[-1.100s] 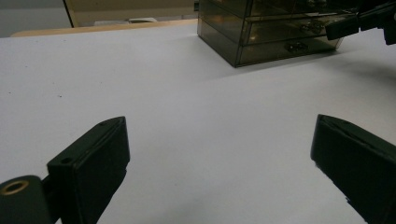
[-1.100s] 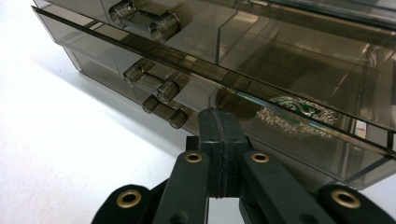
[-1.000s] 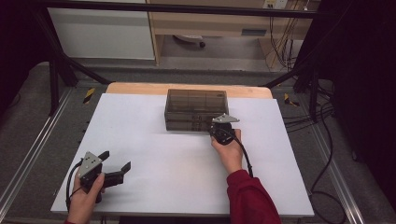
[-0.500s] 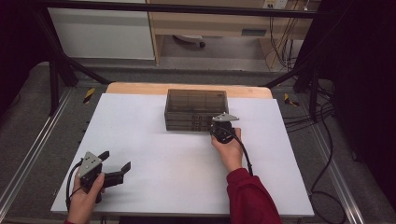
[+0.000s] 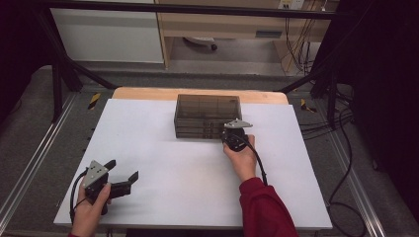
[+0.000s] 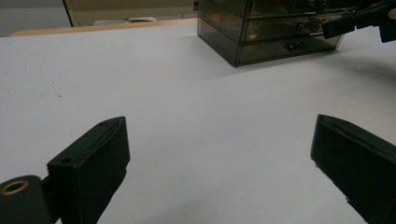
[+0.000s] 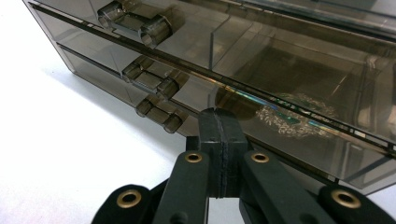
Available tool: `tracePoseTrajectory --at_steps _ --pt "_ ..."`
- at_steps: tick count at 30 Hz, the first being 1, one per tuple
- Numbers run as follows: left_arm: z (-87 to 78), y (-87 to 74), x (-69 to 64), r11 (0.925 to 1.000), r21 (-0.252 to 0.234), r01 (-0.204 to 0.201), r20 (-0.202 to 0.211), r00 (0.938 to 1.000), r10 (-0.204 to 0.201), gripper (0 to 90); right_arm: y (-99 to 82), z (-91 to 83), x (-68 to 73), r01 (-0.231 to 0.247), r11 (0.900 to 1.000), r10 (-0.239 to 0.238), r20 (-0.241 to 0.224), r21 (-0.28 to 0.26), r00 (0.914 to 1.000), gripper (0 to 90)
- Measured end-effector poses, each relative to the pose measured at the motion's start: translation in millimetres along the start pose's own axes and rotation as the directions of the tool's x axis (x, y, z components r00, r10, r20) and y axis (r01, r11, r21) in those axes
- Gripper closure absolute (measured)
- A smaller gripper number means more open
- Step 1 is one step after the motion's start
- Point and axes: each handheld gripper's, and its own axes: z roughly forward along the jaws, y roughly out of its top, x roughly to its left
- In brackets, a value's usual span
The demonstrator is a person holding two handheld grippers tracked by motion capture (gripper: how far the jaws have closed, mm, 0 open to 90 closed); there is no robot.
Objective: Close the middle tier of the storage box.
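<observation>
Near the middle of the far edge of the white tabletop [image 5: 163,148] stands a smoky, see-through drawer box [image 5: 207,116], its front with three stacked drawers turned toward the near edge. Right hand-held gripper [image 5: 232,134]: held in the person's right hand [image 5: 243,159], sleeve red; it sits at the right end of the box front, jaws clenched flat against each other with nothing between them. Seen from the right gripper view, the closed tips [image 7: 218,128] lie close against the front of the lowest drawers, to one side of three clear pull handles [image 7: 154,80]; whether the tips touch the box cannot be told. A patterned, glinting item [image 7: 294,116] shows through the drawer wall. Left hand-held gripper [image 5: 121,174]: held in the left hand [image 5: 90,212] near the near-left corner of the tabletop, well apart from the box, jaws spread wide and released over bare surface. Its own view shows the box [image 6: 271,28] across the tabletop, with the other gripper's black tip [image 6: 348,23] at the drawer fronts.
</observation>
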Motion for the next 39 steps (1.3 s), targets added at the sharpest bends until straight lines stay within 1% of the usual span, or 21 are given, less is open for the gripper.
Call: tracePoseTrajectory --at_steps 16,23,31,33,36,39 --pt "-0.1 0.0 0.0 1.0 0.0 -0.001 0.001 1.0 0.001 4.9 1.8 0.9 1.6 0.004 1.0 -0.004 -0.003 0.005 1.0 90.0" --pt "-0.2 0.0 0.4 1.0 0.0 0.001 0.001 1.0 -0.001 4.9 1.0 -1.6 4.4 0.026 0.9996 -0.026 -0.005 0.005 0.9996 90.0" --pt "0.0 -0.3 -0.3 1.0 0.001 0.001 0.001 1.0 -0.001 4.9 2.7 -10.5 6.0 0.037 0.9992 -0.037 -0.006 -0.016 0.9993 90.0" --pt "-0.5 -0.3 0.2 1.0 -0.002 0.008 0.002 1.0 -0.008 4.9 2.6 -12.4 6.6 0.041 0.9987 -0.042 -0.007 -0.03 0.9991 90.0" --pt "-0.6 -0.5 1.8 0.9998 -0.01 0.017 -0.003 0.9998 -0.017 4.9 -0.4 -15.3 8.8 0.056 0.9975 -0.057 -0.003 -0.042 0.9984 90.0" --pt "-0.9 -1.0 2.5 0.9997 -0.01 0.02 -0.01 0.9997 -0.02 4.9 -5.5 -21.0 12.3 0.062 0.9962 -0.063 -0.012 -0.061 0.9979 90.0"
